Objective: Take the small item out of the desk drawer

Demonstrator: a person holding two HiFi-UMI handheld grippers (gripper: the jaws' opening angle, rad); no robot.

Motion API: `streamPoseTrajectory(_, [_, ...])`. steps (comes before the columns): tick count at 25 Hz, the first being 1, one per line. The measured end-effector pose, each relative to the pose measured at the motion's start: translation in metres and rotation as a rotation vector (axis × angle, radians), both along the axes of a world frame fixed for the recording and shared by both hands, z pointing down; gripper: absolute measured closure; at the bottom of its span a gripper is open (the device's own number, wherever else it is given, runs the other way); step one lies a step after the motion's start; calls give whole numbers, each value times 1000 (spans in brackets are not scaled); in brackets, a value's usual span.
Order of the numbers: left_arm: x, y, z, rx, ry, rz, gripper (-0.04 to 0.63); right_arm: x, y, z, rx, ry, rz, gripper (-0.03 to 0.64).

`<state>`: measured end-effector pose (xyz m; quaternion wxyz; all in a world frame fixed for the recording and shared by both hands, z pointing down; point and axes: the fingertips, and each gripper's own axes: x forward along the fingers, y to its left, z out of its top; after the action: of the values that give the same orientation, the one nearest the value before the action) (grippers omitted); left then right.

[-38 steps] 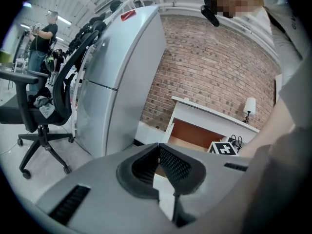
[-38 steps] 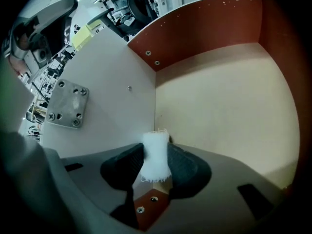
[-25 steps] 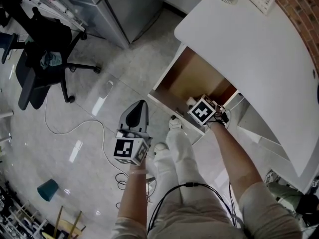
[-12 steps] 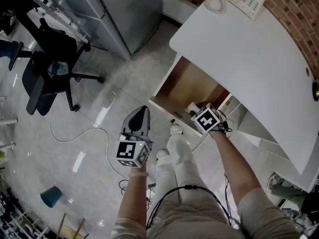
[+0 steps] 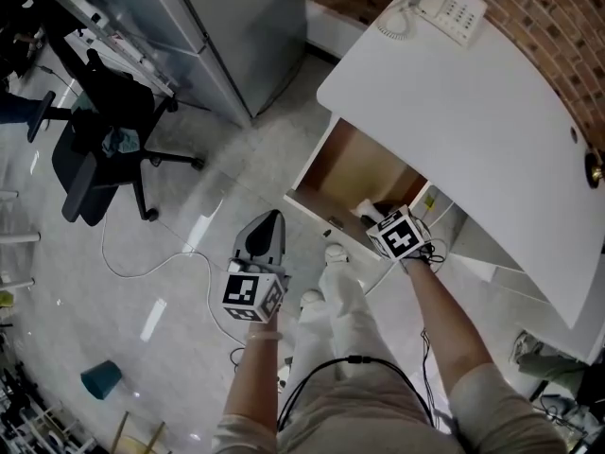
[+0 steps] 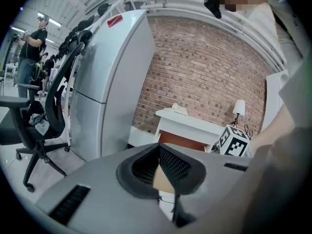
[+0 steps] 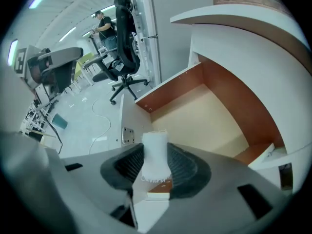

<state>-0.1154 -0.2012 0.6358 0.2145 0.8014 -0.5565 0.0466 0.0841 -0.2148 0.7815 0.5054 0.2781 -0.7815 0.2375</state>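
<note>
The floor (image 5: pixel 189 206), at 9 o'clock in the head view, is pale polished stone or tile, glossy enough to mirror the ceiling lights. The desk (image 5: pixel 492 121) at 2 o'clock has a smooth, matt white top. Its drawer (image 5: pixel 352 164) has a pale wood-look bottom and red-brown laminate walls. The wall (image 5: pixel 539 8) at 1 o'clock is rough red brick. The cabinet (image 5: pixel 236 17) at 12 o'clock is grey sheet metal with a dull sheen. The chair (image 5: pixel 95 149) at 10 o'clock is black, cloth or mesh. The phone (image 5: pixel 452 6) is white plastic. The left gripper (image 6: pixel 159 155) and right gripper (image 7: pixel 156 169) have matt grey plastic shells, and the right one's pads (image 7: pixel 183 167) are ribbed and black. The item (image 7: pixel 155 147) is white and soft-looking, with frayed threads at its edge.
</note>
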Motion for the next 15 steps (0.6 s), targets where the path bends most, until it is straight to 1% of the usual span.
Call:
streamPoseTrajectory(5, [-6,7,-11,3,-5,-1,591,-3,2,-17,4,-63,77,460])
streamPoseTrajectory(9, [-10,11,-20,1,-7,-3,591,-4,6,-33,11,-95,105,460])
streamPoseTrajectory(12, [-8,11,-31,12,-2,3,591,-3,10,-45,28,-113,118,460])
streamPoseTrajectory(15, [-5,12,-41,26,2,16,591,-1,13,-57,40,-142,151,460])
